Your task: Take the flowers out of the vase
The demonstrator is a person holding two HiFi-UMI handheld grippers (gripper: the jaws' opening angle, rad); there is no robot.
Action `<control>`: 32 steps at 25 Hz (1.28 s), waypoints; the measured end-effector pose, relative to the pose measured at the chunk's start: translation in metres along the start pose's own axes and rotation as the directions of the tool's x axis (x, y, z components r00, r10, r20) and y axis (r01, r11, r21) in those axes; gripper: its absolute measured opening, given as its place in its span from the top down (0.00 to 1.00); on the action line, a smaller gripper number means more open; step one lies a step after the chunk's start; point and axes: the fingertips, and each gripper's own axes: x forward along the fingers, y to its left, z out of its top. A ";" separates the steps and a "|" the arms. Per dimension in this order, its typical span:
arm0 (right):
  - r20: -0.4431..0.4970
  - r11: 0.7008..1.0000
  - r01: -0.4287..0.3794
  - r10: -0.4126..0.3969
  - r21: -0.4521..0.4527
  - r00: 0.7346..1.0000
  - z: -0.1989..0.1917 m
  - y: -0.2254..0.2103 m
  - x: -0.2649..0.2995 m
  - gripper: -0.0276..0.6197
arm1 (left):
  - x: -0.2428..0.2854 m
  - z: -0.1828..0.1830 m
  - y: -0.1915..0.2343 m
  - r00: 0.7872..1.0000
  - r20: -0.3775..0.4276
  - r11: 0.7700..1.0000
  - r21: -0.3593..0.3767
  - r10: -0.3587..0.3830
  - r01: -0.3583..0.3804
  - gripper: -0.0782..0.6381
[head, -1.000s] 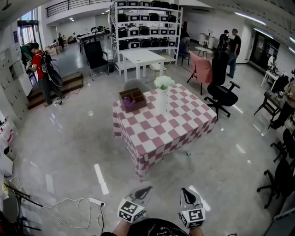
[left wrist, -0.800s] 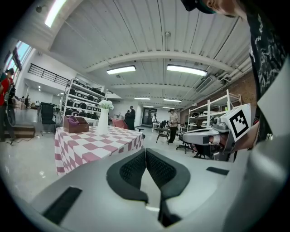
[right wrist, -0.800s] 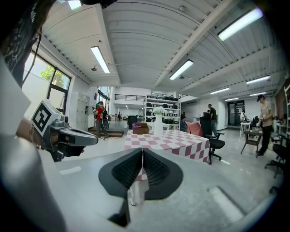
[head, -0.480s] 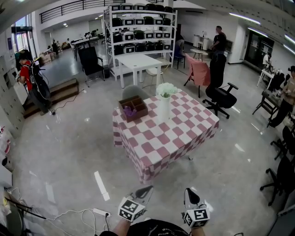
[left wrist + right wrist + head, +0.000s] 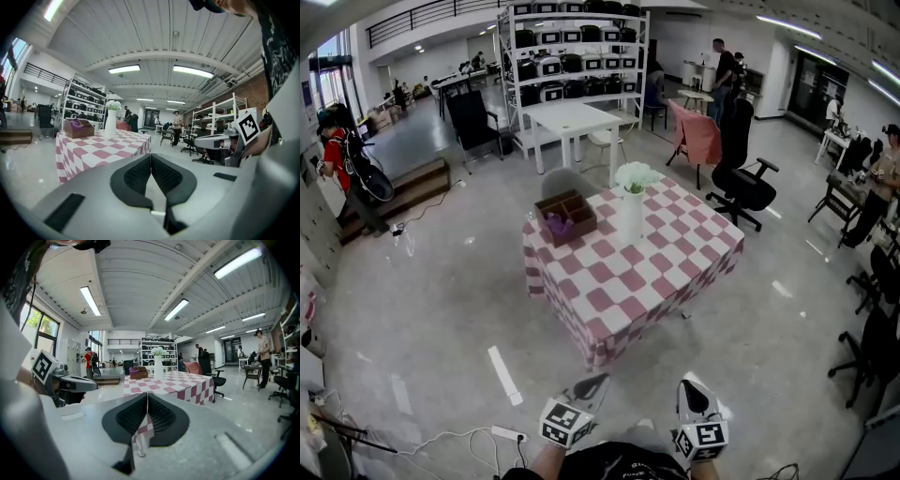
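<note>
The glossy pale grey floor (image 5: 441, 281) fills most of the head view, which alone shows me the layout from above. From there I see the square table draped in a red-and-white checked cloth (image 5: 628, 281) standing in the open, with a tall metal shelving rack of dark bins (image 5: 572, 56) and a plain white table (image 5: 572, 117) beyond it. A black swivel chair (image 5: 741, 183) stands off the table's far right corner.

On the cloth's far half sits a brown wooden box with compartments (image 5: 567, 216). Something purple (image 5: 558, 225) lies in its near left compartment. Just beside the box stands a tall, smooth white vase (image 5: 631, 216), upright, with the bunch of white flowers (image 5: 635, 175) in its mouth.

Only the gripper views show the ribbed ceiling and its strip lights, and each catches the other gripper with its marker cube at the frame edge.

The left gripper (image 5: 600, 381) and right gripper (image 5: 686, 386) sit low at the frame's bottom, well apart from the table. On the left, the ribbed black pads (image 5: 138, 176) are pressed together at their tips with nothing between them. The right gripper's pads (image 5: 161, 416) are likewise closed on nothing. Seen along each pair, the vase and flowers stand small and distant above the tips.
</note>
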 end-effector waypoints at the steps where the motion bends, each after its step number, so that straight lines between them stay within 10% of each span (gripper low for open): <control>1: -0.002 1.000 0.001 -0.001 -0.001 1.000 0.000 0.000 0.001 0.95 | 0.000 0.001 0.001 1.000 0.000 1.000 0.000 0.004 -0.004 0.88; 32: -0.061 0.989 -0.145 0.143 -0.030 0.988 0.008 -0.049 0.094 0.95 | 0.069 0.003 0.035 0.992 -0.029 0.990 -0.069 0.125 -0.126 0.87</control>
